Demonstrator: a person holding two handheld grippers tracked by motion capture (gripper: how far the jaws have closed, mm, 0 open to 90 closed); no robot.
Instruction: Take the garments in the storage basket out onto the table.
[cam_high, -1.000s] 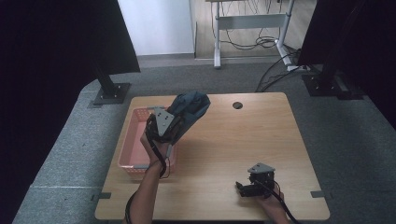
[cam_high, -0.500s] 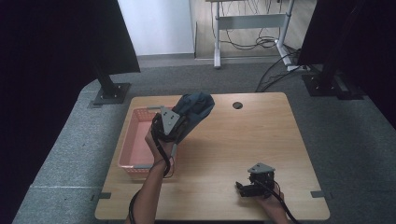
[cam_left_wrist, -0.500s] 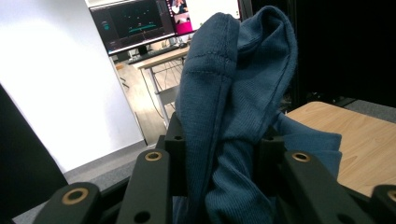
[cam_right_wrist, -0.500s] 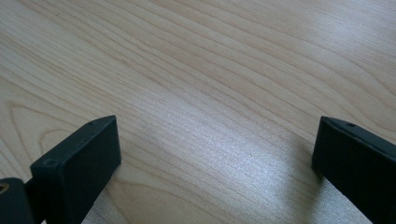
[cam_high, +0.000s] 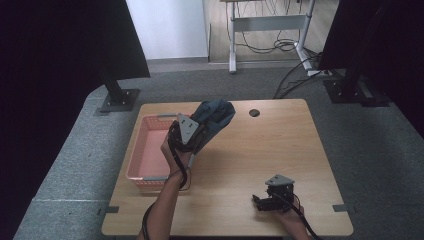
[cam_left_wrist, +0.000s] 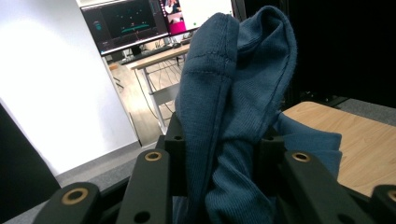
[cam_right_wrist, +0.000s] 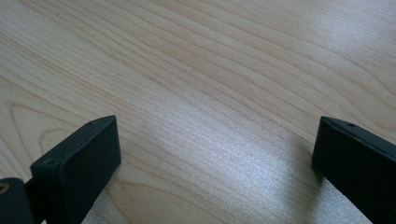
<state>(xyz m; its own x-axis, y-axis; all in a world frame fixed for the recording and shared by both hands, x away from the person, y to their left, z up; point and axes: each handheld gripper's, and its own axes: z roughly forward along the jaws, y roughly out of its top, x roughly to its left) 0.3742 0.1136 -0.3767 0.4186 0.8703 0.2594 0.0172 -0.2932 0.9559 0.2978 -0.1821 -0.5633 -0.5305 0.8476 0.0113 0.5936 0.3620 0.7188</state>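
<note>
The cloth (cam_high: 212, 117), dark blue and bunched, is up in the air over the right rim of the basket (cam_high: 145, 150), and it hangs above the left part of the table (cam_high: 300, 145). The pink basket sits on the table's left side. The left gripper (cam_high: 192, 134) holds the cloth: in the left gripper view the jaws are closed tight on the blue folds (cam_left_wrist: 233, 116), which rise between them and spill to the right. Further right, near the front edge of the table, the right gripper (cam_high: 260, 202) rests low over the wood, well apart from the cloth. In the right gripper view its jaws stand wide apart, with bare wood (cam_right_wrist: 210, 93) between them and nothing held.
</note>
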